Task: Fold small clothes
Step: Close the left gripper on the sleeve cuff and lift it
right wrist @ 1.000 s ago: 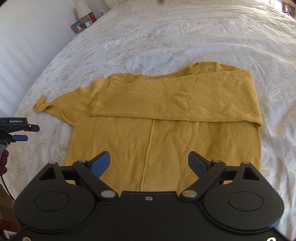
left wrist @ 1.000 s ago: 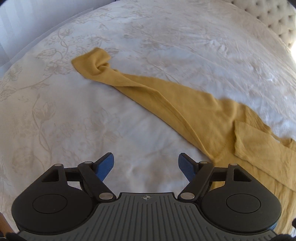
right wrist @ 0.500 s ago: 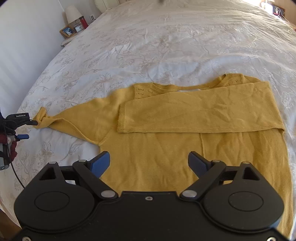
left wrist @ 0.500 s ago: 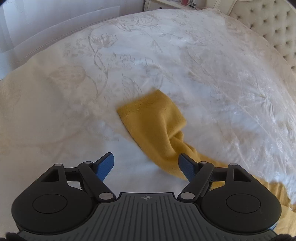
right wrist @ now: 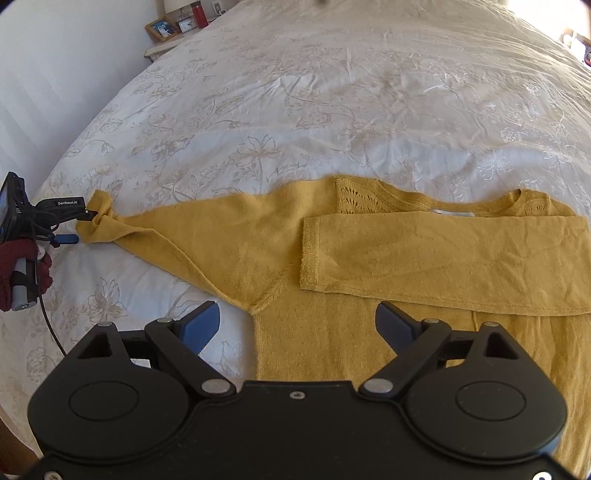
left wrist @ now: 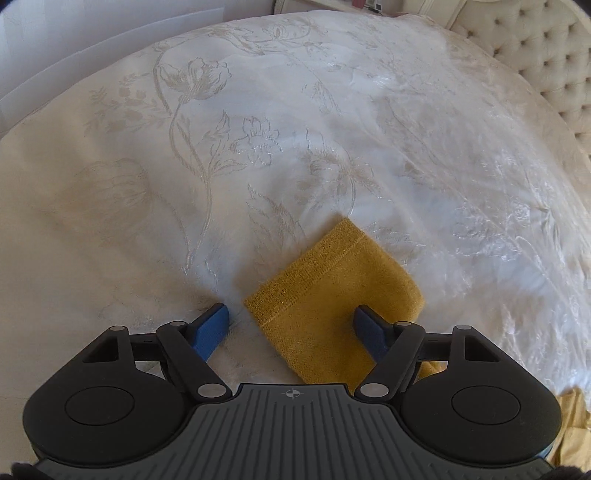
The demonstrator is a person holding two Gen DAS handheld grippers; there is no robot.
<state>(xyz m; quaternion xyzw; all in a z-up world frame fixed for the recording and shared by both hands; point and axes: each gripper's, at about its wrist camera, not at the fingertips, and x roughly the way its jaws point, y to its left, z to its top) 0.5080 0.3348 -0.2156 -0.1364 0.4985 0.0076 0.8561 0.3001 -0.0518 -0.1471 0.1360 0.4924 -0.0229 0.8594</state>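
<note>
A mustard-yellow sweater (right wrist: 369, 258) lies flat on the white flowered bedspread (right wrist: 332, 92). One sleeve (right wrist: 443, 258) is folded across the chest. The other sleeve (right wrist: 177, 236) stretches out to the left. Its cuff (left wrist: 332, 288) lies between the blue fingers of my left gripper (left wrist: 291, 328), whose jaws are closing; the left pad (left wrist: 210, 328) still stands clear of the cloth. In the right wrist view the left gripper (right wrist: 79, 226) sits at the twisted cuff end. My right gripper (right wrist: 297, 326) hovers open over the sweater's side below the armpit, holding nothing.
A hand in a dark red glove (right wrist: 22, 266) holds the left gripper near the bed's left edge. A nightstand (right wrist: 177, 26) with a picture frame, a clock and a red bottle stands at the far left. A tufted headboard (left wrist: 535, 55) borders the bed.
The left gripper has travelled along the outstretched sleeve to its cuff, dropped lower, and its jaws have narrowed around it. The right gripper has slid left across the sweater toward the armpit.
</note>
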